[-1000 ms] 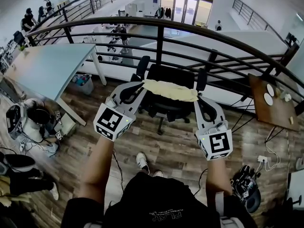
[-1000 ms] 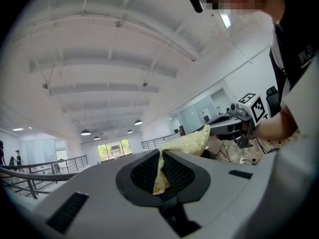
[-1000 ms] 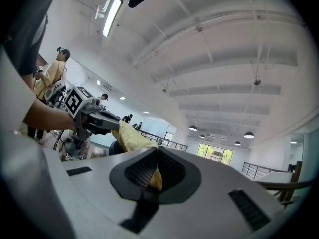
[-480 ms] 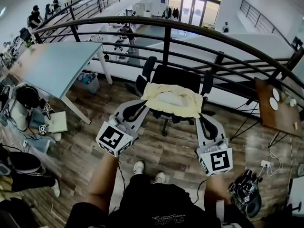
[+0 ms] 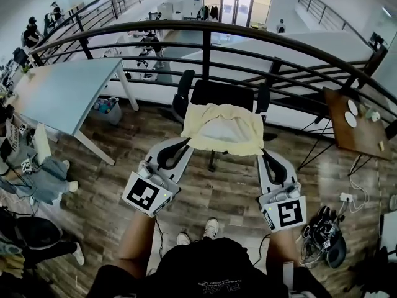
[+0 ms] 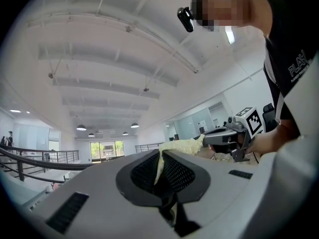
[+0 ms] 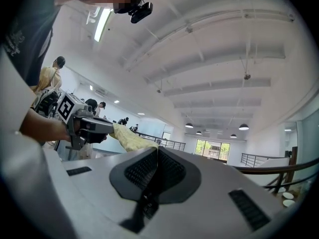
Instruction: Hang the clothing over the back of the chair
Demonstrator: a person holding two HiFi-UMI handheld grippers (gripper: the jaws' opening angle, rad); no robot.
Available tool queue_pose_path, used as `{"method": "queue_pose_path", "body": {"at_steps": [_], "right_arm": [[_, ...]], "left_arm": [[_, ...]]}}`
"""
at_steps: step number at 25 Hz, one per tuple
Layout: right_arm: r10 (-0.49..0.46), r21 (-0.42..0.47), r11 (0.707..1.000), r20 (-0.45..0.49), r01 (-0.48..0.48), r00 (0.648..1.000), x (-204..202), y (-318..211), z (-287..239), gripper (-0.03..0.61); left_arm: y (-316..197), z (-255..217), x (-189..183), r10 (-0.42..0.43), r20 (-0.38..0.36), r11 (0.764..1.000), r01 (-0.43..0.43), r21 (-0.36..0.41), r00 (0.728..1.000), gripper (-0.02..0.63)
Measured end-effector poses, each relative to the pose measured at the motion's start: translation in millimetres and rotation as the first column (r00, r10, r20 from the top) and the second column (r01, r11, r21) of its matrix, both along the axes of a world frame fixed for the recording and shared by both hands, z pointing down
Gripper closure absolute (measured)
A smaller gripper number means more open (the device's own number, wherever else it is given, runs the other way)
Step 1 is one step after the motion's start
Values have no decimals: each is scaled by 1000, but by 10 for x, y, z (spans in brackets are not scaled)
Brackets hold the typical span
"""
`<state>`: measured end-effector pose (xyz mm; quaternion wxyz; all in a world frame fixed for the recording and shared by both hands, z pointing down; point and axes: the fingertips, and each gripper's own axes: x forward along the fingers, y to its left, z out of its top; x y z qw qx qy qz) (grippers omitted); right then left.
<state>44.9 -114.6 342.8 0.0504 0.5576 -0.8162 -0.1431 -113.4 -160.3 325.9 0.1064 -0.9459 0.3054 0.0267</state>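
Observation:
A pale yellow piece of clothing [image 5: 223, 129] hangs spread between my two grippers, in front of a black office chair [image 5: 222, 95] by the railing. My left gripper [image 5: 188, 143] is shut on the garment's left edge; in the left gripper view the yellow cloth [image 6: 160, 163] runs pinched between the jaws. On the other side, my right gripper [image 5: 262, 153] is shut on the right edge, and its own view shows the cloth [image 7: 130, 139] leaving the closed jaws toward the left gripper. The garment covers the chair's seat from the head view; the backrest top and both armrests show above it.
A curved black railing [image 5: 205, 42] runs behind the chair. A light table [image 5: 59, 92] stands at the left with a bin beside it, and a wooden side table [image 5: 350, 126] at the right. Cables and gear [image 5: 322, 241] lie on the wood floor at both sides.
Both grippers have drawn back toward me and slightly down, with the garment still held. The cloth, bunched in a narrow strip a second ago, now hangs spread wide in front of the chair.

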Motion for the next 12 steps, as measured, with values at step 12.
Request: {"method": "queue_pose_path", "body": {"at_steps": [12], "right_arm": [[64,-67,996,2,-64,998,-188,392,294,557]], "left_arm": [[341,347,-185,69,-26,992,-71,-102,997,583]]}}
